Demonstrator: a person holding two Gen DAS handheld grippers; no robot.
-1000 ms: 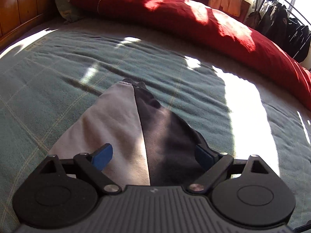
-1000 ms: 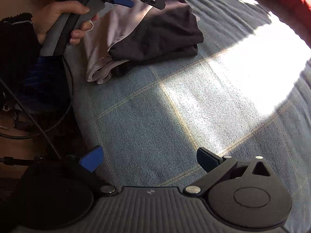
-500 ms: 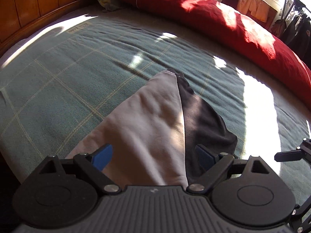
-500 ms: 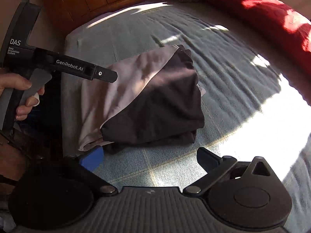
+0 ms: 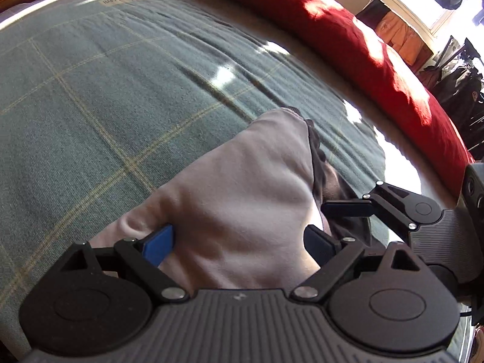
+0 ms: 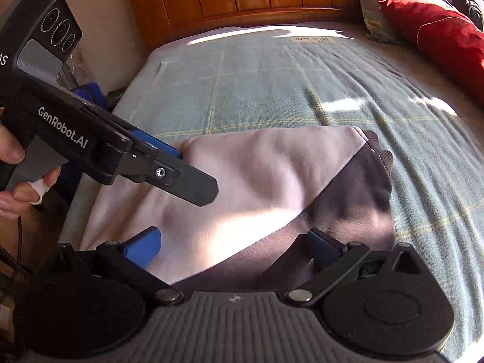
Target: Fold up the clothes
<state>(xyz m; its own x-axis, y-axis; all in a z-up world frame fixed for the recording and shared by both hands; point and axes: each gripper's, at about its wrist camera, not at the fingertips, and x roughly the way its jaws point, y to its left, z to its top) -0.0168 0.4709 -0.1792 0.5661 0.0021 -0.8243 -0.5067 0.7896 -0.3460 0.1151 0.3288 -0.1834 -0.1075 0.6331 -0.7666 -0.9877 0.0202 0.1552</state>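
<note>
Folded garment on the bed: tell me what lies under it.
The folded garment, pale on one side and dark on the other, lies on the green checked blanket, which shows all around it. Whatever is directly beneath, or tucked between its layers, is covered.

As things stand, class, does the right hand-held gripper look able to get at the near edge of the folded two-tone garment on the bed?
Probably yes. The right hand-held gripper stands open just over the folded garment, with nothing between its pads and the cloth. The left hand-held gripper hovers further left, seemingly clear of its path.
</note>
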